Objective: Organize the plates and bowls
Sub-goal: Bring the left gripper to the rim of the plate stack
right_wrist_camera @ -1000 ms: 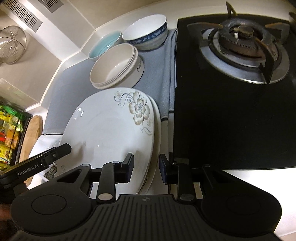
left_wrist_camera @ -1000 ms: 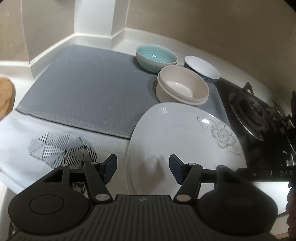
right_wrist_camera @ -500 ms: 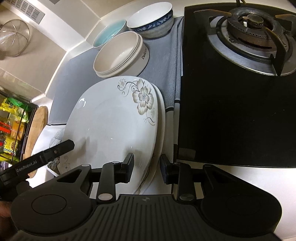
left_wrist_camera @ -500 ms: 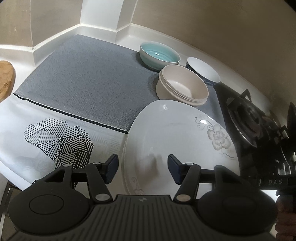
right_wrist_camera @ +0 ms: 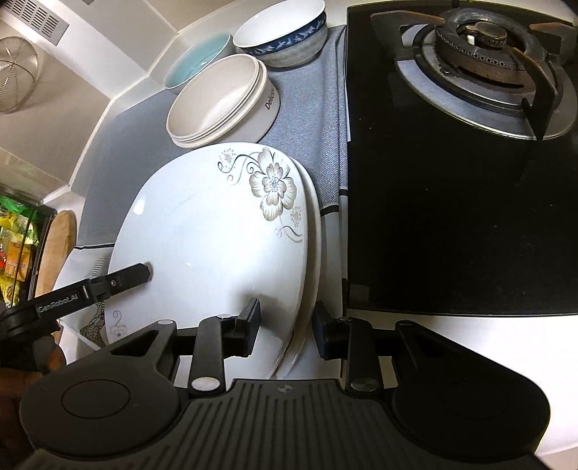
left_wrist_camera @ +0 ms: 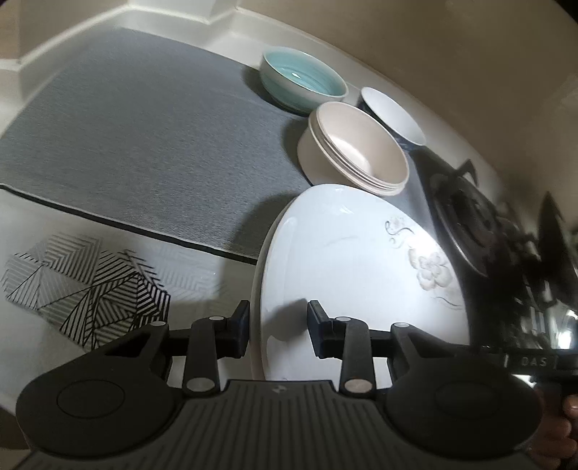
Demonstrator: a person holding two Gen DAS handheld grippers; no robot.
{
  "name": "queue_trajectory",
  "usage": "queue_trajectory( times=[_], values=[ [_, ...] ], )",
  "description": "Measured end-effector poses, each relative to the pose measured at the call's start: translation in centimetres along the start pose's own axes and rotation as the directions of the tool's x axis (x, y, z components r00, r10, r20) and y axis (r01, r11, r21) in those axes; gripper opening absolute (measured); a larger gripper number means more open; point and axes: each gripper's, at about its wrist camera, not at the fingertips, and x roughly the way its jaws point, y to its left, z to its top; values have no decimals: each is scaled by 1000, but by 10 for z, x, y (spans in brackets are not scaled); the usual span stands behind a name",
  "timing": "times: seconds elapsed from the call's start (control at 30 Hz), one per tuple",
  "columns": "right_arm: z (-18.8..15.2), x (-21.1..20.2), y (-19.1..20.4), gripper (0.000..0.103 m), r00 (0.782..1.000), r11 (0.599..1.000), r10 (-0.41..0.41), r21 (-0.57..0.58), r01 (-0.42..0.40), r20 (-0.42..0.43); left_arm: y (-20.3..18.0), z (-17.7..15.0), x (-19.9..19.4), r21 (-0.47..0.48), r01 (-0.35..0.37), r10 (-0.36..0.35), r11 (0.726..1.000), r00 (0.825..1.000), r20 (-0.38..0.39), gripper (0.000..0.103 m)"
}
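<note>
Two stacked white plates with a grey flower print (left_wrist_camera: 346,253) (right_wrist_camera: 216,231) lie at the near edge of a grey mat (left_wrist_camera: 144,144). My left gripper (left_wrist_camera: 277,329) is open, its jaws straddling the stack's left rim. My right gripper (right_wrist_camera: 285,327) is open, its jaws straddling the stack's right rim. The left gripper's finger (right_wrist_camera: 119,280) shows over the plate in the right wrist view. Behind the plates stand stacked beige bowls (left_wrist_camera: 356,148) (right_wrist_camera: 220,101), a teal bowl (left_wrist_camera: 303,81) (right_wrist_camera: 197,63) and a blue-rimmed white bowl (left_wrist_camera: 392,114) (right_wrist_camera: 281,32).
A black gas hob with a burner (right_wrist_camera: 484,50) lies right of the mat. A white cloth with a black striped pattern (left_wrist_camera: 83,282) lies left of the plates. A wooden board (right_wrist_camera: 54,242) is at far left. Walls close the back corner.
Both grippers have moved in on the plate stack, so its rims now sit between their jaws. The left gripper's finger now reaches over the plate.
</note>
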Motion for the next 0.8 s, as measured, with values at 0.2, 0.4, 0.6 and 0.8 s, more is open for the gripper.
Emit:
queue_trajectory(
  times=[0.2, 0.4, 0.6, 0.8],
  values=[
    [-4, 1, 7, 33, 999, 999, -39, 26, 38, 17, 17, 10, 0, 41, 72, -69, 997, 996, -50, 33],
    [-8, 9, 36, 33, 997, 997, -72, 31, 72, -7, 41, 22, -6, 69, 79, -73, 994, 994, -83, 34],
    [-9, 26, 70, 34, 995, 994, -99, 48, 100, -21, 69, 31, -13, 71, 81, -74, 994, 993, -87, 34],
    [-5, 45, 104, 35, 993, 993, -112, 44, 113, -32, 96, 43, -19, 62, 73, -68, 995, 994, -80, 34]
  ],
)
